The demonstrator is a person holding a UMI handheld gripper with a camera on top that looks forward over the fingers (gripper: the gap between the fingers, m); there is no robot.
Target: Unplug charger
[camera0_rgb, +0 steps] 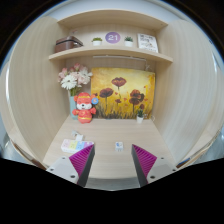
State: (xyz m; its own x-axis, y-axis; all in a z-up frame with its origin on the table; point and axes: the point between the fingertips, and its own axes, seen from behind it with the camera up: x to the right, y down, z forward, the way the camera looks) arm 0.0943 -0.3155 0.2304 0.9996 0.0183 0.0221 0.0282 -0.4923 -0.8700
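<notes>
Looking along our gripper (pixel 115 163), we see its two fingers spread wide apart, the magenta pads (pixel 84 158) facing each other across an open gap. Nothing is held between them and neither finger touches anything.

Just ahead of the gap, on the wooden desk (pixel 105 135), sits a small white object (pixel 119 146) that may be the charger; we cannot tell for sure, and no cable or socket is clear to us. Left of that white object, close to the left finger, lies a small pinkish item (pixel 70 145) too blurred to name.

Beyond the white object, at the back of the desk, stands an orange and white toy figure (pixel 85 107). Behind the figure a vase of pale flowers (pixel 73 80) rises, and to the figure's right a yellow picture with dark red poppies (pixel 125 95) leans against the back wall.

Above the picture runs a shelf (pixel 110 52). On it we see a dark box (pixel 67 44), a round purple sign (pixel 113 38) with white marks we cannot read, and a white framed card (pixel 148 42) whose writing is too small to make out.
</notes>
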